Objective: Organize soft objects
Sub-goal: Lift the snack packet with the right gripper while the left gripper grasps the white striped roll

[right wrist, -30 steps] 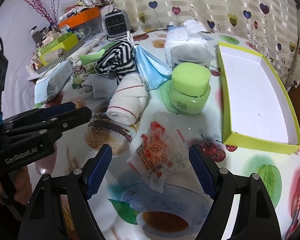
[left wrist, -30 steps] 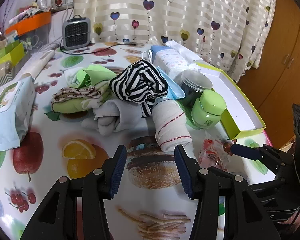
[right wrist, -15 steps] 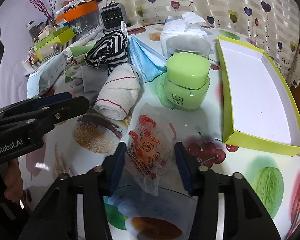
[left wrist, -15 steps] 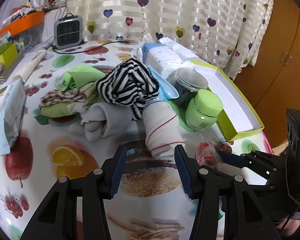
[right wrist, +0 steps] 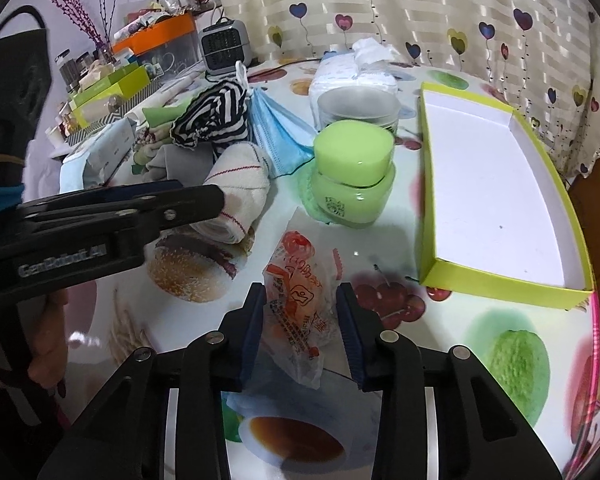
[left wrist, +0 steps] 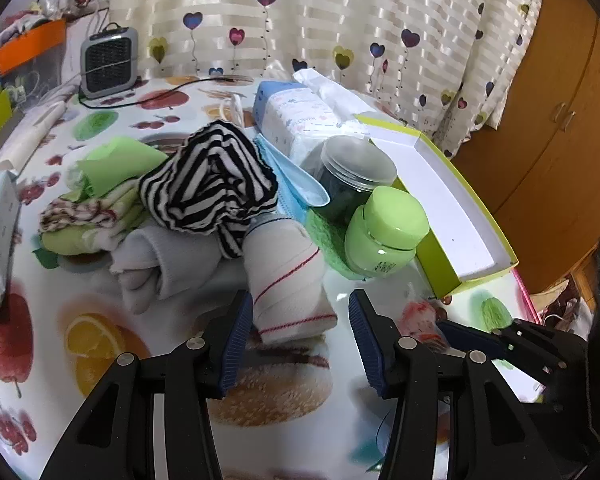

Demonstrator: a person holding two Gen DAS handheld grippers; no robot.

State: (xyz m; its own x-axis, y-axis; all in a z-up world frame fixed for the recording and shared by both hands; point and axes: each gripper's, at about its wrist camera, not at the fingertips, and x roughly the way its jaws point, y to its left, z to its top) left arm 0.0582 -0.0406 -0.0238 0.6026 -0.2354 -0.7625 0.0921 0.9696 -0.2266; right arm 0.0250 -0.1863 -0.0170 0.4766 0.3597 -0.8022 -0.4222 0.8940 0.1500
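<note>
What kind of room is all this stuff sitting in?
Probably a lived-in home: a table under a fruit-print tablecloth, heart-patterned curtains behind it, a wooden wardrobe alongside, and rolled socks and cloths piled up.

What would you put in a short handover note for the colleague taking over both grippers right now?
Left gripper: open, straddling the near end of the rolled white towel, not clamped.
Right gripper: closed in around the snack packet, which lies on the table; firmness of grip unclear.
Striped cloth, grey socks, green cloths and blue masks remain piled left of the green jar.
Green-edged tray: nothing in it.
Done: nothing sorted. Left: everything soft.
</note>
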